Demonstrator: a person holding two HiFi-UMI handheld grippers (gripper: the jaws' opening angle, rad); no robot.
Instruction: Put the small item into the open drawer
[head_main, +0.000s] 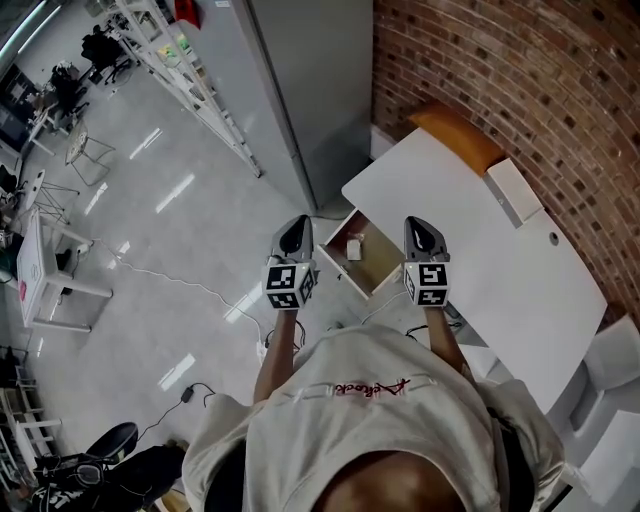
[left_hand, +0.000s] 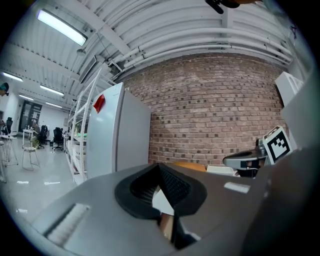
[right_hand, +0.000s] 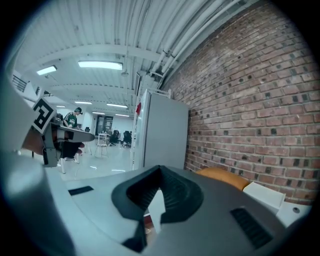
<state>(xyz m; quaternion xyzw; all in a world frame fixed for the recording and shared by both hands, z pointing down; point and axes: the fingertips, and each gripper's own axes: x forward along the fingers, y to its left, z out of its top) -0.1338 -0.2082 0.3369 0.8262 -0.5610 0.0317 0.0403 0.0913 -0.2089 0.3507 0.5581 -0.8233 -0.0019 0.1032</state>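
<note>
Left tool (left_hand: 159, 169): jaws pressing together, tips meeting, gripping nothing; hanging just left of the open drawer (head_main: 380, 262), pointing level twd the brick wall (head_main: 520, 80).
Right tool (right_hand: 160, 172): likewise clenched & empty; hovering at the drawer's right side, over the front edge of the white tabletop (head_main: 480, 260).
Small item (head_main: 354, 247): white, lying on the drawer floor, sitting betw. the two tools in the head view; neither tool touching it.
Why held so: both tools hanging raised & apart, flanking the drawer, prob. keeping clear of it now that the item is lying inside. Drawer is standing pulled out from under the tabletop, giving open access from above.
Task stage: looking done, judging by where the item is lying; drawer not pushed in.
Tabletop extras: orange pad (head_main: 455, 135) & white box (head_main: 514, 190) sitting by the wall, well apart from the drawer.
Writing: red script running across the person's shirt (head_main: 370, 400), too blurred to read. Black-and-white square codes are showing on each tool's cube (head_main: 291, 285), no letters. Red tag (left_hand: 99, 103) is sitting on the tall grey cabinet (left_hand: 120, 145), unreadable.
</note>
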